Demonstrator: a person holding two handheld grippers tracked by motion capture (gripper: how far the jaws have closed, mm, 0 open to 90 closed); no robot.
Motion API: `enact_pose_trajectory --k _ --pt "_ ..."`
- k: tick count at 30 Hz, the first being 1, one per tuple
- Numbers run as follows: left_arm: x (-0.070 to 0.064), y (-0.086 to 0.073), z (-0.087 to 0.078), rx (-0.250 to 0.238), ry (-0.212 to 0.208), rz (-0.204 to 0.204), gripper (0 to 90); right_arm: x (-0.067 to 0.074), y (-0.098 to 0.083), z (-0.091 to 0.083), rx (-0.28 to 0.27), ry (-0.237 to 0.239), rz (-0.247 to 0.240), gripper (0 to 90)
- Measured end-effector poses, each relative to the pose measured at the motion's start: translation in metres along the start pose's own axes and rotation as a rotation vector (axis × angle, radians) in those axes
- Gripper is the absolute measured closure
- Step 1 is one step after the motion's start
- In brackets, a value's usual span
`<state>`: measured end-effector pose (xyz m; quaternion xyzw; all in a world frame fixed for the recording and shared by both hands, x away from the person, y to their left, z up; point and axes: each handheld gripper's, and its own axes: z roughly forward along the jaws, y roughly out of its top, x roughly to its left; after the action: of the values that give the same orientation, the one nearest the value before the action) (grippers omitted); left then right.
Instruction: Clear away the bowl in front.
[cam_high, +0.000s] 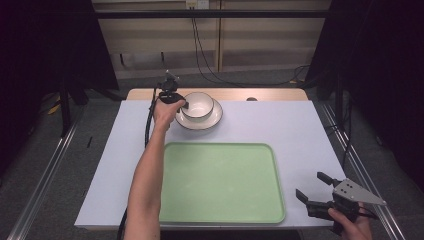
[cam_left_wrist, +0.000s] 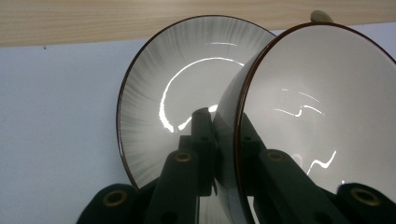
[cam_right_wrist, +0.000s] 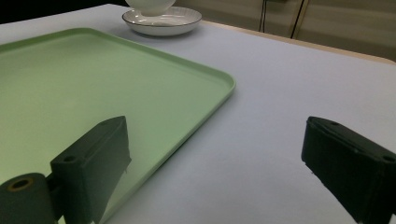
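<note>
A: Where the left gripper (cam_left_wrist: 223, 126) meets the bowl (cam_left_wrist: 322, 116), how do its jaws stand?

B: Clamped on the rim, one jaw inside, one outside; bowl tilted over the plate (cam_left_wrist: 154, 93).

A: And from above?

B: The plate (cam_high: 212, 119) sits beyond the green tray (cam_high: 220, 182); the right gripper (cam_high: 315, 187) rests apart, jaws wide.

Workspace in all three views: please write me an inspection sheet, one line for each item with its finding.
Surface: white table top with a wooden strip at the far edge.
Job's things: white bowl with dark rim, standing on the plate at the far side; in the left gripper view it looks tilted. Green tray lies near the person, nothing on it.
Clutter: a small dark thing at the far edge, too small to tell.
Grippers: left gripper shut on the bowl's rim, one of the fingers inside, one outside. Right gripper open, beside the tray, holding nothing.
Cables: a black cable trails from the left gripper; more on the floor behind.
Surroundings: dark curtains, metal rails, grey floor.
</note>
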<state>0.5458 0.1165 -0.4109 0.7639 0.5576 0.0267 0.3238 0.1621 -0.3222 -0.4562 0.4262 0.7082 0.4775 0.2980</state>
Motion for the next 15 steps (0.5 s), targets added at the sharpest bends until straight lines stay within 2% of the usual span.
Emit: enact_pose_trajectory --k 2,5,6,10,11,15 --pt "-0.002 0.000 -0.004 0.000 0.012 0.018 82.8 0.000 0.000 0.000 0.000 0.000 -0.002 7.3" --pt "-0.006 0.000 -0.009 -0.002 -0.008 0.021 82.7 0.000 0.000 0.000 0.000 -0.001 0.002 7.3" --pt "-0.007 0.000 -0.012 0.000 -0.007 0.038 82.8 0.000 0.000 0.000 -0.001 -0.002 0.002 7.3" --pt "-0.011 0.001 -0.019 -0.011 -0.020 0.044 82.7 0.000 0.000 0.000 -0.002 -0.004 0.002 7.3" --pt "-0.013 0.000 -0.021 -0.015 -0.024 0.033 82.7 0.000 0.000 0.000 -0.003 -0.004 0.002 7.3" --pt "-0.018 -0.001 -0.026 -0.014 -0.013 0.052 82.8 0.000 0.000 0.000 -0.003 -0.005 0.002 7.3"
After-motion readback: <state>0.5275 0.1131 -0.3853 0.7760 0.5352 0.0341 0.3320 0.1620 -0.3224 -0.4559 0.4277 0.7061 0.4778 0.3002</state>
